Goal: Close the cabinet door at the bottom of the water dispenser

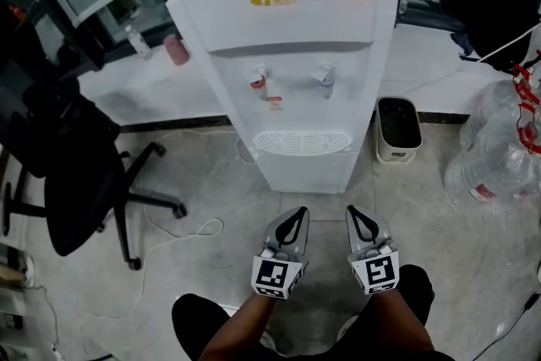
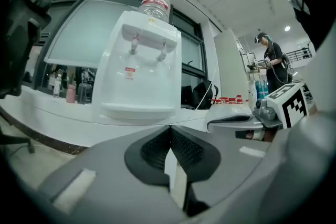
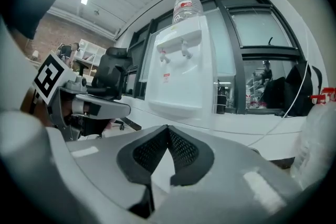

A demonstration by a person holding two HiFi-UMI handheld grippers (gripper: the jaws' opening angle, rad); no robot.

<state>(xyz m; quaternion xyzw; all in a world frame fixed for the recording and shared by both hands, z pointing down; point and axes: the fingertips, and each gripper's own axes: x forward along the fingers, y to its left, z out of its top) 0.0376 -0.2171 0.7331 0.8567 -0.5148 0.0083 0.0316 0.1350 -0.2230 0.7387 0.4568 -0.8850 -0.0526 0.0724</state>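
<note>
A white water dispenser [image 1: 296, 55] stands on the tiled floor, with two taps and a drip grille. Its lower cabinet front [image 1: 306, 172] looks flush with the body, with no gap showing. My left gripper [image 1: 296, 217] and right gripper [image 1: 358, 216] hover side by side just short of its base, touching nothing. Both are shut, with nothing between the pads. In the left gripper view the jaws [image 2: 169, 129] meet below the dispenser [image 2: 142, 71]. The right gripper view shows the same, jaws [image 3: 167, 128] closed under the dispenser [image 3: 178, 71]. The jaws hide the cabinet front in both gripper views.
A black office chair [image 1: 76, 173] stands at the left, with a white cable [image 1: 182, 232] looping on the floor beside it. A small white bin [image 1: 398, 129] sits right of the dispenser. Clear water bottles [image 1: 494, 148] lie further right. Another person [image 2: 273, 60] stands far off.
</note>
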